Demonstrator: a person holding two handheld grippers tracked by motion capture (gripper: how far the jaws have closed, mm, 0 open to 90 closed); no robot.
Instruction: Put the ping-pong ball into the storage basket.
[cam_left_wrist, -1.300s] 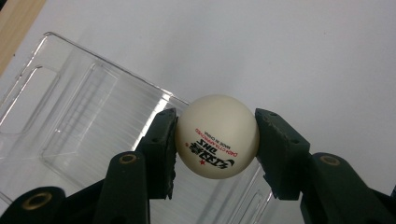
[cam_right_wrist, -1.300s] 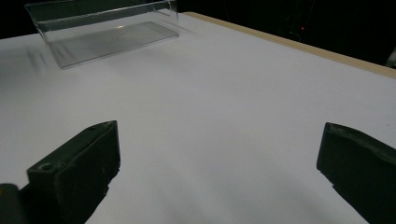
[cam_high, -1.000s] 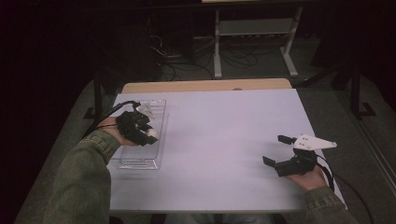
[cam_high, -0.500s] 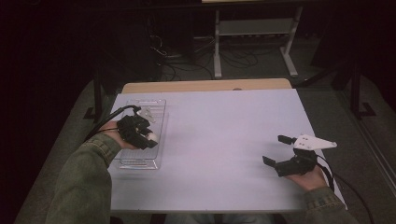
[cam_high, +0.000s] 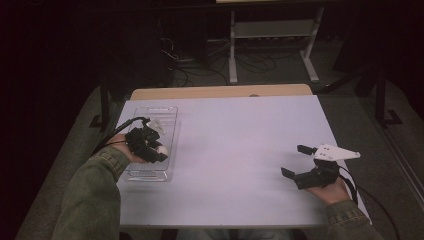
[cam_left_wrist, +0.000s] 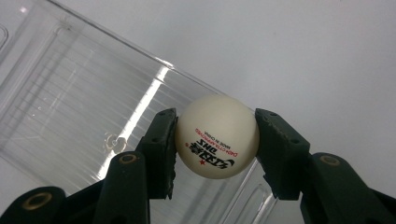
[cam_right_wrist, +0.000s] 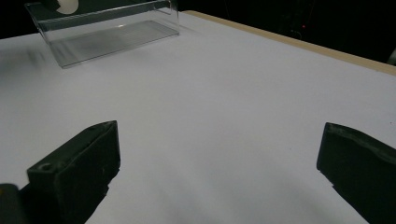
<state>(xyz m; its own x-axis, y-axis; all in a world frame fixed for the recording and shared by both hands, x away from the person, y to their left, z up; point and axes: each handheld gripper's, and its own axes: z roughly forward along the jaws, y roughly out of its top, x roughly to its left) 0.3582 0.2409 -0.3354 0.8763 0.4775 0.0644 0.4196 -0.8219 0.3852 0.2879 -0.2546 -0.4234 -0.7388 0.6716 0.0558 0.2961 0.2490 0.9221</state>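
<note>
The left gripper (cam_left_wrist: 215, 140) clamps a white ping-pong ball (cam_left_wrist: 217, 136) between its two black jaws, holding it over the clear plastic tray (cam_high: 150, 167) at the left side of the desk (cam_high: 240, 150). The right gripper (cam_high: 299, 161) rests on the desk at the near right, well apart from the tray, its jaws spread wide with nothing between them.

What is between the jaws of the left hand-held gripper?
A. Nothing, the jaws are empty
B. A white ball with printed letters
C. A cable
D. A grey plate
B: in the left gripper view, the left hand-held gripper pinches a white ball with red and black print, above the clear plastic tray.
</note>
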